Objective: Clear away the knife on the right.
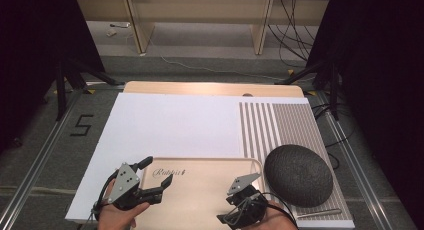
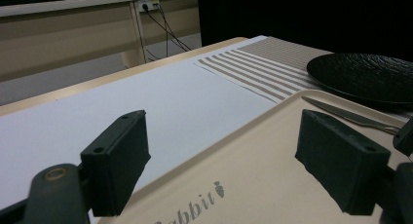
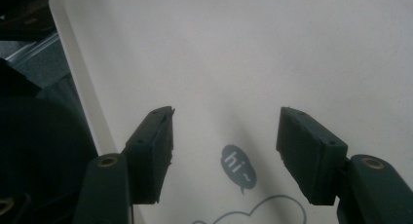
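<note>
Directly below both grippers (image 1: 157, 177) (image 1: 235, 217): tray (image 1: 200, 200)

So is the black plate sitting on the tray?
No, the black plate rests on the striped mat, beside the tray.

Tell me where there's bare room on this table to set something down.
The white sheet, left of the striped placemat and beyond the beige tray, is bare. The placemat's far half is free too. It's crowded near the black plate and where both grippers hover over the tray.
</note>
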